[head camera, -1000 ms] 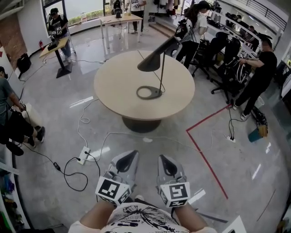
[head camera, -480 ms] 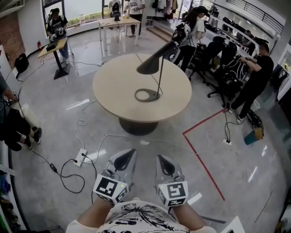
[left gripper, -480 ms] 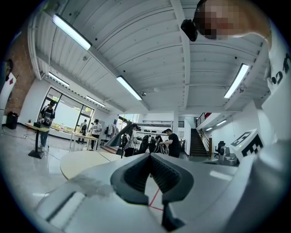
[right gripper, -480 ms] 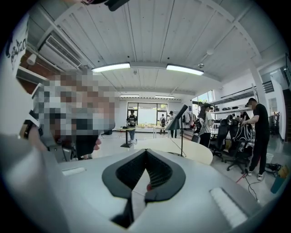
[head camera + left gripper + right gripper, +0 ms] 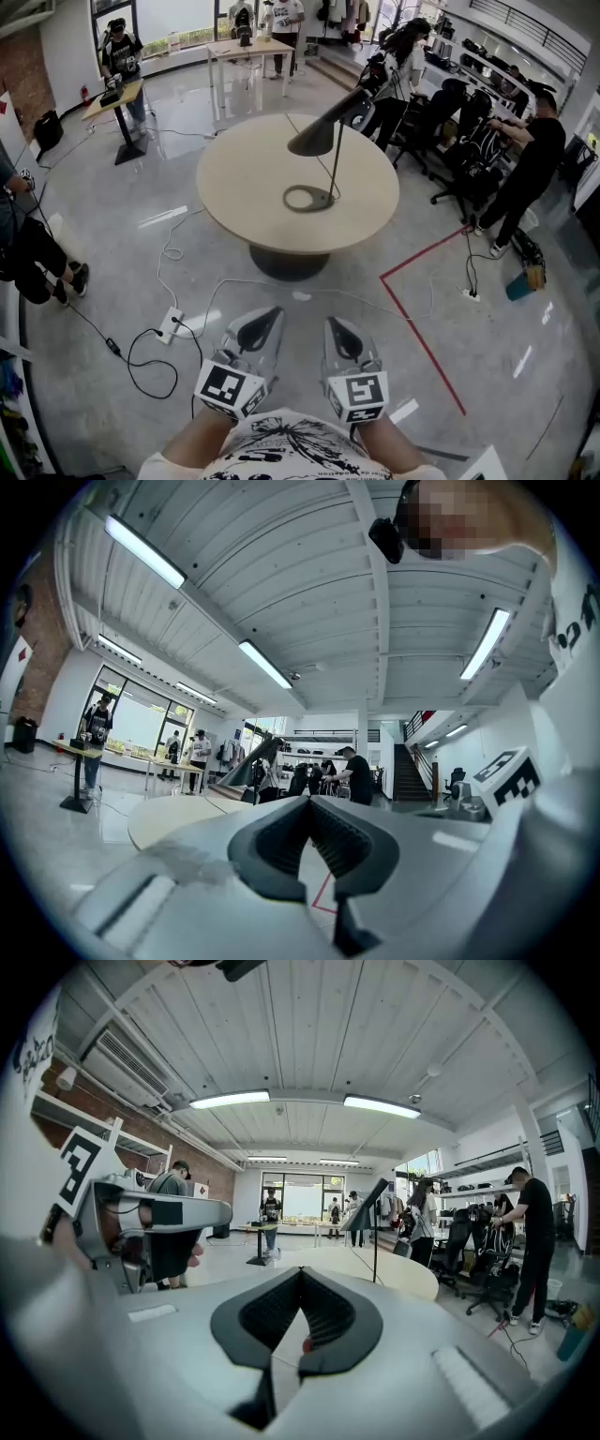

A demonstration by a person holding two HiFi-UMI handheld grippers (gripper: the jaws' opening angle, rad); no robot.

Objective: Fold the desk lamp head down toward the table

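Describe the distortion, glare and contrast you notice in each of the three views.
Head view: edges bend outward, glare streaks the floor. Left gripper view: black circular vignette, ceiling beams curve. Right gripper view: same vignette, ceiling lights glare white, lamp silhouetted.

A dark desk lamp [image 5: 335, 164] is seen standing on the round, pale tabletop [image 5: 244, 178] — right of its centre. Its open ring base [image 5: 324, 199] is laid flat, a thin stem is held upright, and the cone-shaped head [image 5: 319, 131] is raised — slanted down leftward.

The person at the left edge [image 5: 33, 258] shows less now.
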